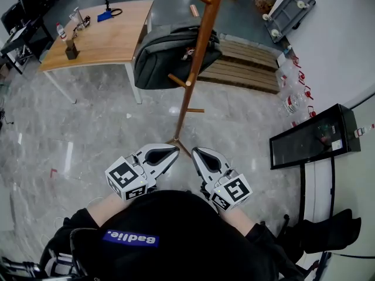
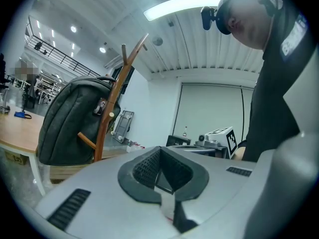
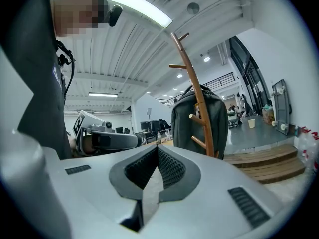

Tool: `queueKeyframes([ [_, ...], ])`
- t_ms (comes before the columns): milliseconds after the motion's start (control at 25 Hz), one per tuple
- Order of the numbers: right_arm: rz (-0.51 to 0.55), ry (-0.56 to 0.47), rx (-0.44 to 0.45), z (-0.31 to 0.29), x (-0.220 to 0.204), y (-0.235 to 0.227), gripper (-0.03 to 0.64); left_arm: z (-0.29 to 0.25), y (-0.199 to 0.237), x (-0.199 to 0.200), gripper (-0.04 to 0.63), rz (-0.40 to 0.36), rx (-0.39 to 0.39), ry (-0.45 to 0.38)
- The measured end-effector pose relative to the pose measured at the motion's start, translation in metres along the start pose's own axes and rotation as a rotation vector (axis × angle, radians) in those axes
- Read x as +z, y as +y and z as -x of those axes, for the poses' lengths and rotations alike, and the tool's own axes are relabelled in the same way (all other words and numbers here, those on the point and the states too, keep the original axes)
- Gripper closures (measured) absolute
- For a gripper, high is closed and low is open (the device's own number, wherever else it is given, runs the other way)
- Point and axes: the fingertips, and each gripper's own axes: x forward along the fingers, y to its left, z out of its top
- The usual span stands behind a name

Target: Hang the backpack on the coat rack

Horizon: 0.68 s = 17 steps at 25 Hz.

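Note:
The dark grey backpack (image 1: 167,54) hangs on the wooden coat rack (image 1: 196,63), up against its pole; it also shows in the left gripper view as the backpack (image 2: 75,118) beside the rack (image 2: 107,118), and in the right gripper view as the backpack (image 3: 189,121) behind the rack (image 3: 202,113). My left gripper (image 1: 174,151) and right gripper (image 1: 197,153) are held side by side close to the person's body, short of the rack's foot. Both are shut with nothing between the jaws. The left gripper (image 2: 160,149) and right gripper (image 3: 157,148) show their pads meeting.
A wooden table (image 1: 105,37) with small items stands at the back left, touching the backpack's side. Wooden pallets (image 1: 246,69) lie behind the rack. An upturned cart (image 1: 290,10), several bottles (image 1: 293,98) and a black flat box (image 1: 310,136) line the right wall.

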Motion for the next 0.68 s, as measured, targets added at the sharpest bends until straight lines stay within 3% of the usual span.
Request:
queueKeyframes([
  [680,-0.003,-0.004,0.018,-0.004,0.000,0.026,0.620,0.026,-0.008,0.001,0.586,-0.014,0.023,0.013],
])
